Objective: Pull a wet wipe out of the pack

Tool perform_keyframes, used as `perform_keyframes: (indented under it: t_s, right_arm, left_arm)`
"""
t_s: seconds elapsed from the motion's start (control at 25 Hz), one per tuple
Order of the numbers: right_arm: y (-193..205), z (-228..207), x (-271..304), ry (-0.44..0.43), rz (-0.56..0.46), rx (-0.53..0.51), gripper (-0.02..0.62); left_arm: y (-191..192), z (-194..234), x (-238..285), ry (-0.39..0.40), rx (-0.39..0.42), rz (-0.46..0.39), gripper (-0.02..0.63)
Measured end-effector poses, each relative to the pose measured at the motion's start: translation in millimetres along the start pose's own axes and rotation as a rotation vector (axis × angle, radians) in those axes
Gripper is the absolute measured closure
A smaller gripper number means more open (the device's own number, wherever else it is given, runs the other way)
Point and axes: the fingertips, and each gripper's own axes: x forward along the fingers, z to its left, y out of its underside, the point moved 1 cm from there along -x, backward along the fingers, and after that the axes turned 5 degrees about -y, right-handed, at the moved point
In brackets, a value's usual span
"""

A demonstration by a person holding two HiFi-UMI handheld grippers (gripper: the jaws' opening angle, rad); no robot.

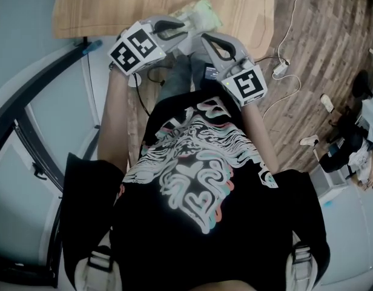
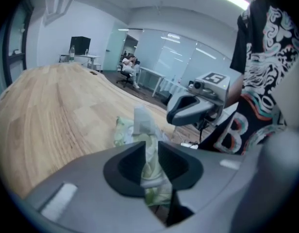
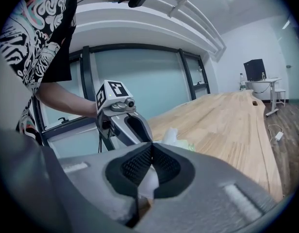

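Reading for print gives little: the left cube (image 1: 137, 47) and the right cube (image 1: 246, 83) carry black-and-white square markers, and the shirt (image 1: 198, 180) is black with pale swirls edged in red and teal. From the left gripper view, one part of that print looks like a big "B". Any print on the pack (image 1: 201, 12) is too blurred to read.

The pack is pale green, soft crinkled film. It lies on the wooden table (image 1: 114, 5), near the edge closest to the person. A white wipe (image 2: 142, 120) stands up out of its top, crumpled into a loose peak.

The left hand-held gripper (image 2: 152, 148) has its jaws a little apart. Green film and a white fold show in the gap between the dark pads, and the pads do not plainly press on either.

The right hand-held gripper (image 3: 150, 152) has its jaws together at the tips, clamped on a white fold of wipe that fills the narrow gap just below where the ribbed pads meet. Whether this fold joins the peak on the pack cannot be told.

Both grippers sit close together over the pack, angled toward each other – each shows in the other's view, with the pack between them.
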Motion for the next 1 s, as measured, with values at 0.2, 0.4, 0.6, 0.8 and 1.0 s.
perform_keyframes:
  t_s: [0.2,0.4,0.6,0.8,1.0]
  right_arm:
    - [-0.9,-4.7,0.8,-0.009,0.001,-0.003,0.595]
    - [-1.7,-6.8,3.5,-0.024,0.011,-0.012,0.595]
    - [-4.1,-12.7,5.2,-0.032,-0.002,-0.01,0.595]
    - [-5.1,-16.8,3.3,-0.035,0.0,-0.008,0.595]
    - [-6.9,-18.5,3.6,-0.044,-0.003,-0.023,0.595]
  left_arm:
    - [-6.0,3.8,4.1,0.073,-0.022,0.009,0.535]
    - [-5.0,-1.2,7.0,0.167,-0.021,0.079,0.543]
    - [-4.2,3.8,7.5,0.206,-0.059,0.112,0.592]
    - [-4.6,3.6,5.7,0.21,-0.071,0.109,0.606]
    - [-5.4,8.1,5.6,0.159,-0.08,0.085,0.614]
